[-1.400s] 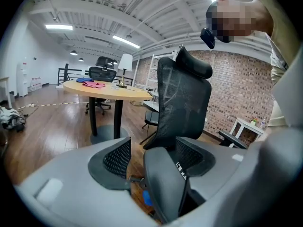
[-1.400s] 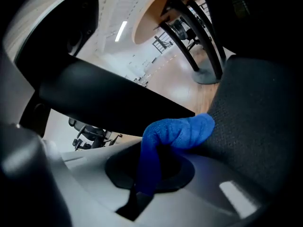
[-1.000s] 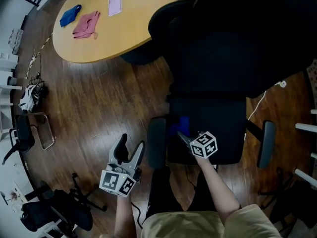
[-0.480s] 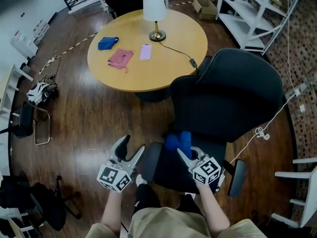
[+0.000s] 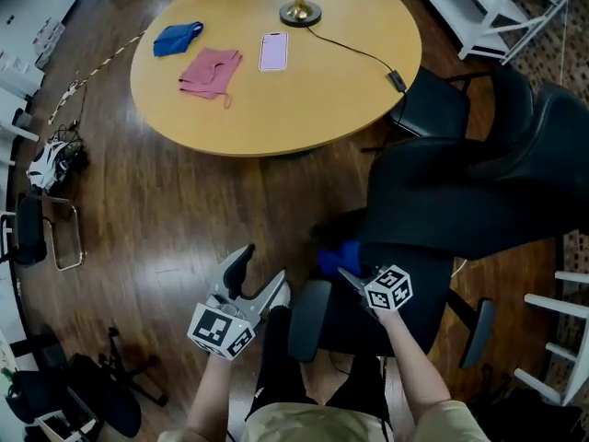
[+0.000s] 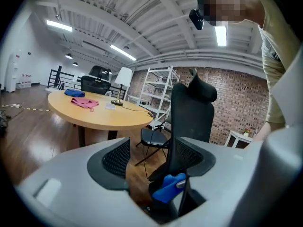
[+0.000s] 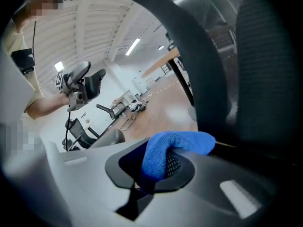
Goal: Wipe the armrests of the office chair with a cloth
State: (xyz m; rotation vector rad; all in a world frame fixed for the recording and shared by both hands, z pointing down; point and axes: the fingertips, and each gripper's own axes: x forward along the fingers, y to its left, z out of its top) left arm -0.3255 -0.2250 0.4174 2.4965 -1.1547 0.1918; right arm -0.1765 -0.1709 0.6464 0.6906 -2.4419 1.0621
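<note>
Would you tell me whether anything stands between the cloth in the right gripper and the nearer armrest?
Nothing visible does. The cloth, clamped in the right gripper, hangs just beside the armrest, with no object between them. The left gripper is open and empty on the armrest's other side, out of the way.

My left gripper [image 5: 257, 279] hangs with jaws apart, empty; my right gripper [image 5: 348, 274], forearm outstretched, pinches a blue cloth [image 5: 335, 258].
</note>
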